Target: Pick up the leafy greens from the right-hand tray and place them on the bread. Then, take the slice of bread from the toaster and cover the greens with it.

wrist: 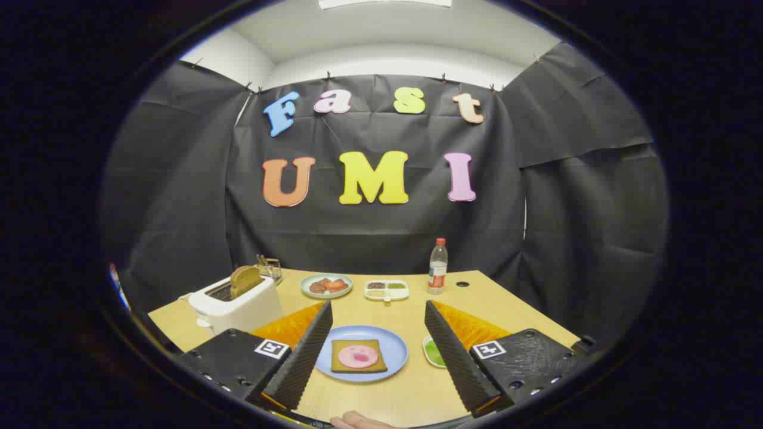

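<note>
My gripper (378,311) hangs open above the wooden table with nothing between its fingers. Between the fingers lies a blue plate (398,356) holding a slice of bread (359,357) topped with a pink round of meat (357,356). The leafy greens (434,353) lie in a small tray (427,344) beside the plate, partly hidden behind the right finger (453,351). Beyond the left finger (304,351) stands a white toaster (235,307) with a brown slice of bread (245,280) sticking up out of its slot.
At the back of the table (411,390) sit a plate of red and brown food (326,285), a small divided condiment tray (387,289), a plastic bottle with a red cap (437,267) and a wire rack (270,268). A hand (357,421) shows below the fingers.
</note>
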A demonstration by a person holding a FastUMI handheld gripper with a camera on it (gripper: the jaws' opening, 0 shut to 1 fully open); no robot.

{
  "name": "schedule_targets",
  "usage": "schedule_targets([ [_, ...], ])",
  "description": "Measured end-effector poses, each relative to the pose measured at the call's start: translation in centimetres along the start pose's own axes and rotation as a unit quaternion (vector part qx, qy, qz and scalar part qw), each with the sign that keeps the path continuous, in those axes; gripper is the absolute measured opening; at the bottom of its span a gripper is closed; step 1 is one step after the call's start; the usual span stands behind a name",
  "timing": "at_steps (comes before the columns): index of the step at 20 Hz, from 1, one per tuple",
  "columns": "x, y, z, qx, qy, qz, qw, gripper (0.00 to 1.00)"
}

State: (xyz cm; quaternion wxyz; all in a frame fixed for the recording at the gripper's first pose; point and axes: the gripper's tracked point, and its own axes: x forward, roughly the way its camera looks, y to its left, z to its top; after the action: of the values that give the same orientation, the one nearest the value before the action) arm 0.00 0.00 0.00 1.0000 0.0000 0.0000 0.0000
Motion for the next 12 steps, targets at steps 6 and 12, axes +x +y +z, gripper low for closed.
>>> schedule_targets([
  [6, -0.3, -1.0, -0.5, 0.000, 0.002, -0.005, 1.000, 0.96],
  [12, -0.7, -2.7, -0.4, -0.003, -0.001, -0.019, 1.000, 0.95],
])
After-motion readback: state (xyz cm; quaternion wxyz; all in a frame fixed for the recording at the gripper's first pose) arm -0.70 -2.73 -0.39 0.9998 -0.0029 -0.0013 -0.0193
